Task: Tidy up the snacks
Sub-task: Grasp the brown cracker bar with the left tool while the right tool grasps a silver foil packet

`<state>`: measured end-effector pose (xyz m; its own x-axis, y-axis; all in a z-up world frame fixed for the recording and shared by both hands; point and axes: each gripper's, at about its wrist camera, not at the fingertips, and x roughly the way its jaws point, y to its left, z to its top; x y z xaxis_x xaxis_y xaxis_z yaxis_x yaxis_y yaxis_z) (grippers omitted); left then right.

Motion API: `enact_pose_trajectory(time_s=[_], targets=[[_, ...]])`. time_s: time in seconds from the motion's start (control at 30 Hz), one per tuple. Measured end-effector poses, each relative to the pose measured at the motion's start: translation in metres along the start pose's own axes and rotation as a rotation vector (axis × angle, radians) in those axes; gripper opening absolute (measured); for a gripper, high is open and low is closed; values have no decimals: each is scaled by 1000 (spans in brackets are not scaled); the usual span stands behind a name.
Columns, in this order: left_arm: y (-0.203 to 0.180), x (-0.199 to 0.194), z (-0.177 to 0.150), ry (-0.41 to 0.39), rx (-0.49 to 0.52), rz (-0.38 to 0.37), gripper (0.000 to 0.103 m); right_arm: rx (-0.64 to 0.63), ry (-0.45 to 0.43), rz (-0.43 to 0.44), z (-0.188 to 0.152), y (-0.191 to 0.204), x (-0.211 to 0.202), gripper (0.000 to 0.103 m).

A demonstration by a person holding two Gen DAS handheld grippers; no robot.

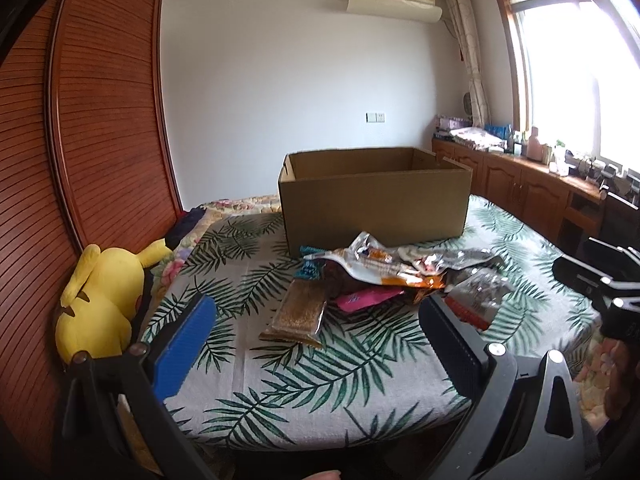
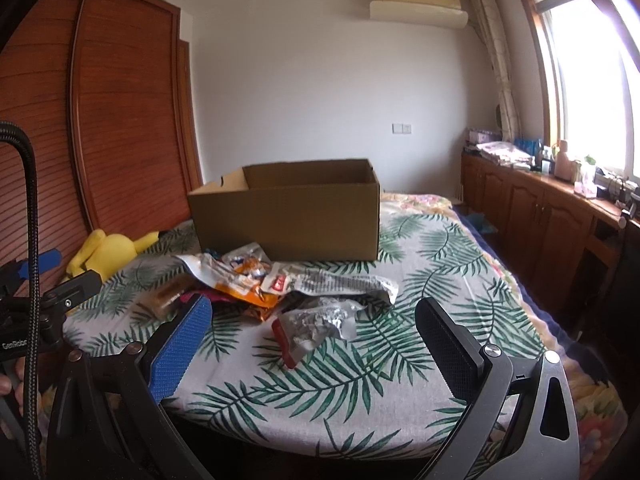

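Note:
An open cardboard box (image 1: 374, 204) stands on a leaf-print cloth (image 1: 280, 392); it also shows in the right wrist view (image 2: 286, 222). A pile of snack packets (image 1: 376, 276) lies in front of it, with a brown bar packet (image 1: 298, 312) nearest my left gripper (image 1: 316, 344), which is open and empty. In the right wrist view the pile (image 2: 248, 280) lies ahead to the left, and a silver and red packet (image 2: 316, 328) lies just ahead of my right gripper (image 2: 312, 348), open and empty.
A yellow plush toy (image 1: 100, 300) lies at the left by a wooden wardrobe (image 1: 80, 120). Wooden cabinets (image 1: 520, 188) with clutter run under the window at the right. The right gripper's body shows in the left view (image 1: 600, 280).

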<state>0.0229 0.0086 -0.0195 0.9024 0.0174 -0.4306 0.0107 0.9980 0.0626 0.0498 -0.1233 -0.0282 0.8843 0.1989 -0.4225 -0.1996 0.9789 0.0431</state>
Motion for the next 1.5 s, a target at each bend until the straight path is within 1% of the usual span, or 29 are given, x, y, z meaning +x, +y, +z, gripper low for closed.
enact_pose_trajectory(time_s=[0.1, 0.23, 0.37, 0.47, 0.6, 0.7, 0.8, 0.97, 1.07, 1.17, 1.2, 1.27, 1.33, 1.5], targets=[[2, 12, -3, 24, 6, -1, 102, -5, 23, 12, -1, -5, 10, 100], [6, 25, -5, 46, 12, -14, 102, -22, 56, 27, -1, -9, 22, 94], [10, 36, -6, 73, 19, -29, 102, -19, 124, 65, -1, -15, 42, 87], [13, 45, -6, 93, 22, -42, 102, -7, 175, 91, -2, -19, 60, 84], [18, 57, -8, 120, 22, -45, 102, 4, 239, 98, -9, -20, 85, 83], [21, 63, -8, 133, 16, -46, 102, 3, 271, 85, -14, -20, 99, 83], [25, 68, -8, 144, 9, -42, 102, 8, 294, 66, -18, -19, 110, 84], [32, 76, -7, 154, -8, -43, 102, 33, 326, 64, -22, -22, 126, 84], [34, 82, -6, 158, -14, -50, 102, 48, 343, 67, -24, -24, 132, 84], [36, 88, -5, 167, -23, -75, 101, 50, 348, 56, -23, -24, 132, 83], [37, 92, -4, 174, -28, -85, 101, 45, 348, 54, -23, -24, 132, 81], [38, 96, -2, 180, -28, -93, 101, 40, 343, 55, -23, -23, 131, 67], [38, 100, -1, 185, -23, -91, 101, 48, 339, 72, -22, -24, 129, 57], [41, 109, 2, 211, -19, -110, 101, 81, 309, 106, -20, -27, 117, 45]])
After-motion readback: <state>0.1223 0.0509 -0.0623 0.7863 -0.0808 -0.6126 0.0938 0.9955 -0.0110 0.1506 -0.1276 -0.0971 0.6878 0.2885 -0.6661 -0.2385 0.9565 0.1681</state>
